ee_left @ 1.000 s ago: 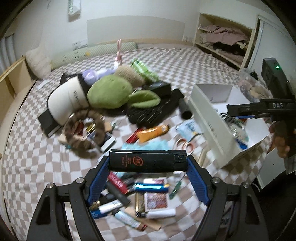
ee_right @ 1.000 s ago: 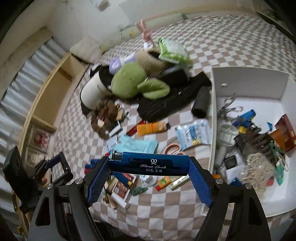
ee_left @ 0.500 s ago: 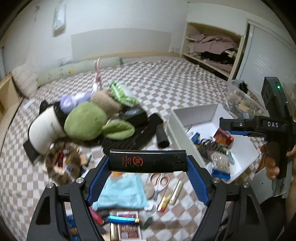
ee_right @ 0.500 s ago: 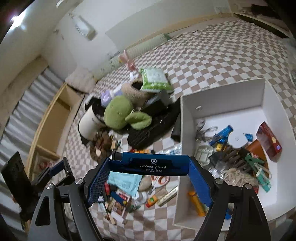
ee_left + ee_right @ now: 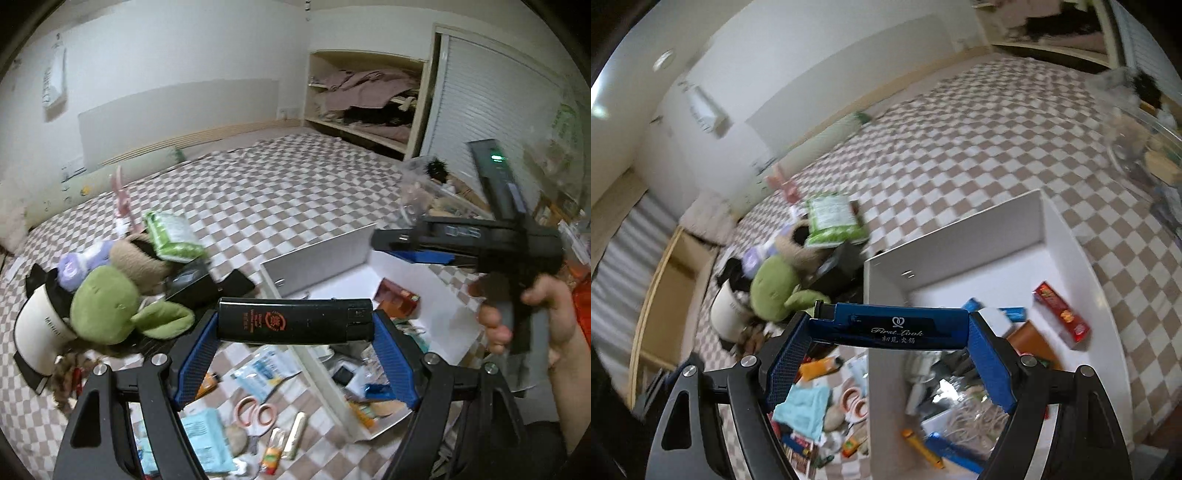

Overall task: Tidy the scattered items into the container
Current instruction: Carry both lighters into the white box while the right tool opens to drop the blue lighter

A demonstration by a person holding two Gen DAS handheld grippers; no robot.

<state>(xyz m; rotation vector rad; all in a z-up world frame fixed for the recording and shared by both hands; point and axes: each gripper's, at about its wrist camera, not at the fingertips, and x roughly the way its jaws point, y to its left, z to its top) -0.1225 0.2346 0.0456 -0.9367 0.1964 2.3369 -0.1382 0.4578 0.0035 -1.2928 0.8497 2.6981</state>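
Left wrist view: the left gripper (image 5: pixel 295 325) clamped a black lighter (image 5: pixel 295 320) crosswise between its blue pads, above the near wall of the white box (image 5: pixel 317 254); the right gripper (image 5: pixel 890 330) pinched a blue lighter (image 5: pixel 890 329) likewise over that box; scissors (image 5: pixel 256 410), a green plush toy (image 5: pixel 107 310) and packets lay scattered on the checked bedspread (image 5: pixel 258 199)

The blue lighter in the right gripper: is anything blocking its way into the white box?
Nothing visible does. The right gripper holds the blue lighter about over the near wall of the open-topped white box; below lie only things already inside, like the red carton.
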